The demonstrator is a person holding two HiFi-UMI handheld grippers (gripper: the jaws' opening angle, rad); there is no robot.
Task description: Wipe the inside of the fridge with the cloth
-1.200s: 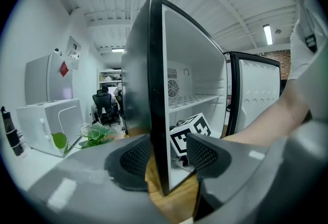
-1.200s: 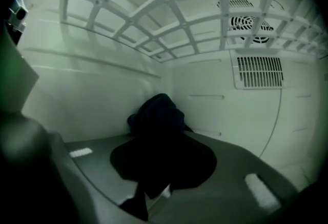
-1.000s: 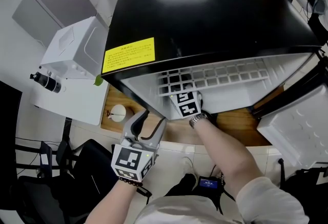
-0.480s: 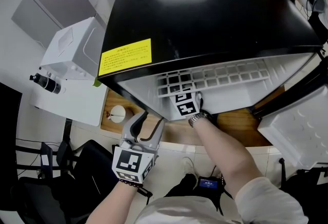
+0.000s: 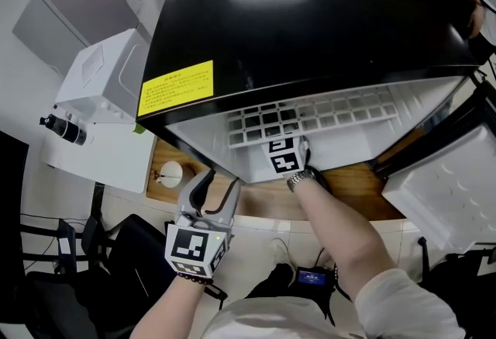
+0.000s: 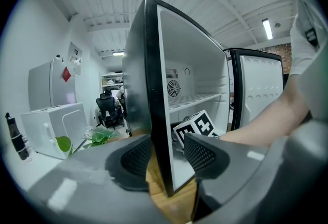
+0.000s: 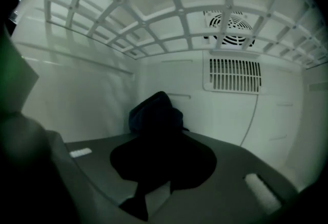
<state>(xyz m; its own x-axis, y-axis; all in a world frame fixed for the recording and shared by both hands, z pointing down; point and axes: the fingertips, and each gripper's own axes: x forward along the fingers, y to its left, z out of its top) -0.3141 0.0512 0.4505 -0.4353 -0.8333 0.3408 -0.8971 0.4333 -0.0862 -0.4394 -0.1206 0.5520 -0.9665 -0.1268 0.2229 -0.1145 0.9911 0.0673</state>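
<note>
A black fridge [image 5: 302, 19] stands open, with a white inside and a white grid shelf [image 5: 325, 114]. My right arm reaches in under that shelf; only the gripper's marker cube [image 5: 284, 155] shows from above. In the right gripper view, my right gripper [image 7: 161, 154] is shut on a dark cloth [image 7: 154, 115], bunched near the back left corner. My left gripper [image 5: 219, 184] [image 6: 166, 156] is at the fridge's front left corner. Its jaws have just been closing, with the side wall's front edge [image 6: 159, 130] between them. A thin gap shows beside the right pad [image 6: 201, 154].
The fridge door [image 5: 446, 190] hangs open at the right. A white appliance [image 5: 101, 77] and a black bottle [image 5: 58, 128] are on the left. The fridge sits on a wooden board [image 5: 353, 190]. A fan grille [image 7: 230, 23] and vent slots [image 7: 234, 75] are on the back wall.
My right gripper's cube has slid a little to the right along the fridge's opening. The left gripper has stayed at the corner with its jaws slightly narrower. The head view has shifted.
</note>
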